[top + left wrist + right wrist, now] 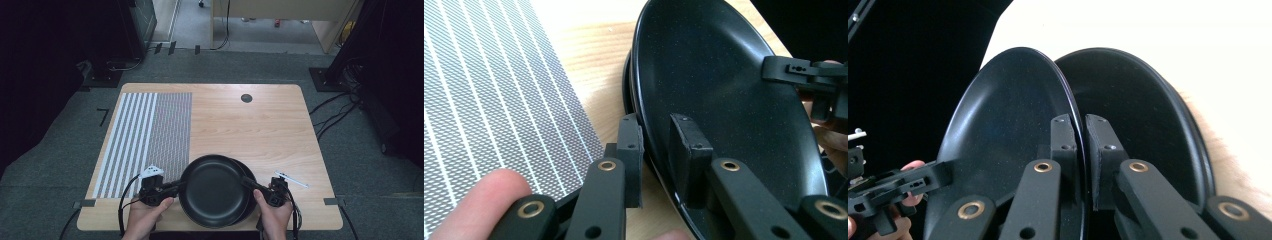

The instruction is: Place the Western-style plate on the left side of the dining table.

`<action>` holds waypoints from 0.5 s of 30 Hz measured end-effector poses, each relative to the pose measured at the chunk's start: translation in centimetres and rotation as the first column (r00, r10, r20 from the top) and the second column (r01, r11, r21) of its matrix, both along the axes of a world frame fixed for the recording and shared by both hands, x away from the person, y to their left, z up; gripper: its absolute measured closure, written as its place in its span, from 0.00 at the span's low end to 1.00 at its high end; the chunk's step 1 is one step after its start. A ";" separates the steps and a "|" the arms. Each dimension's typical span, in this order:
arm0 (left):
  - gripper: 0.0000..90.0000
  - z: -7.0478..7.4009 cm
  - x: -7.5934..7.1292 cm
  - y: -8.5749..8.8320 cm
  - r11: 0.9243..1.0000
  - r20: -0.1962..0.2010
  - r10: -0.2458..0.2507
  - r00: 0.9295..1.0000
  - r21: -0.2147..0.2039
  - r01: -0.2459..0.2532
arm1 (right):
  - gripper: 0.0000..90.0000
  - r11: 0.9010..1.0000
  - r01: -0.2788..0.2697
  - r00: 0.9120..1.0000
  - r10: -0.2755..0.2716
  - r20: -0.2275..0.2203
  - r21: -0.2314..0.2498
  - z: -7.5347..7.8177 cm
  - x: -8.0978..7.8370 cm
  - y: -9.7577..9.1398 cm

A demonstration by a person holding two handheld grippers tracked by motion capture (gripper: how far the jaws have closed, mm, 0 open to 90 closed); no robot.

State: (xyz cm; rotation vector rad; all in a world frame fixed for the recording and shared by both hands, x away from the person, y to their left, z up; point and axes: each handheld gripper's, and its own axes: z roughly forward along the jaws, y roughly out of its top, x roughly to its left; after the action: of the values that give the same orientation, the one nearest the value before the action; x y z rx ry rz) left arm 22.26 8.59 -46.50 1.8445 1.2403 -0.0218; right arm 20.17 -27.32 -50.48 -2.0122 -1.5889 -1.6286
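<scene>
Your hands [145, 216] come in at the near edge of the counter [260, 125], one hand-held gripper in each. Your left hand-held gripper [176, 187] points right and pinches the left rim of the top plate [212, 189]. The left gripper view shows this plainly: one black jaw sits under the rim, the other lies inside the plate [724, 100], and the rim is caught between the pads. Your right hand-held gripper [248, 182] points left and pinches the opposite rim of the same plate. In the right gripper view its jaws stand nearly together, with the thin edge of the plate [1008, 125] between them.

That top plate is black and shallow, and it sits at the near middle of the counter, between your two hands. A second black plate [248, 172] lies beneath it, shifted a little to the right, so its rim shows past the upper one. The right gripper view shows the lower plate [1143, 115] just beyond the jaws.

To the left of the plates lies a striped mat [145, 135], reaching toward the far edge. A small white pen [291, 180] lies near your right hand. A dark round hole [246, 98] marks the far side of the counter.
</scene>
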 end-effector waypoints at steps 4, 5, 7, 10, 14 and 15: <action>0.86 0.5 0.2 0.7 1.000 0.007 0.018 1.000 -0.025 -0.018 | 0.94 1.000 -0.011 1.000 0.011 0.001 0.003 0.8 0.5 0.5; 0.86 0.6 0.3 0.9 0.999 0.012 0.026 1.000 -0.029 -0.026 | 0.94 1.000 -0.012 1.000 0.012 0.005 0.002 0.9 0.7 0.6; 0.86 0.9 0.4 1.4 0.999 0.016 0.041 0.999 -0.035 -0.040 | 0.94 1.000 -0.020 1.000 0.020 0.009 0.000 1.4 1.3 1.1; 0.86 1.3 0.7 2.4 0.997 0.020 0.063 0.998 -0.051 -0.062 | 0.94 0.999 -0.036 0.999 0.036 0.015 -0.008 2.1 2.1 1.9; 0.87 1.7 1.2 3.6 0.994 0.028 0.093 0.995 -0.061 -0.091 | 0.94 0.997 -0.069 0.997 0.069 0.019 -0.020 3.0 3.5 3.2; 0.87 1.8 1.3 3.9 0.993 0.031 0.103 0.994 -0.064 -0.101 | 0.94 0.997 -0.075 0.997 0.076 0.020 -0.023 3.2 3.7 3.4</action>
State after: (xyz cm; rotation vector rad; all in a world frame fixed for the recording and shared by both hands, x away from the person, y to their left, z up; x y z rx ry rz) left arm 23.53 12.45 -44.73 1.7195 1.2948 0.0271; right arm 23.91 -23.88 -47.31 -1.9266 -1.6757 -1.6179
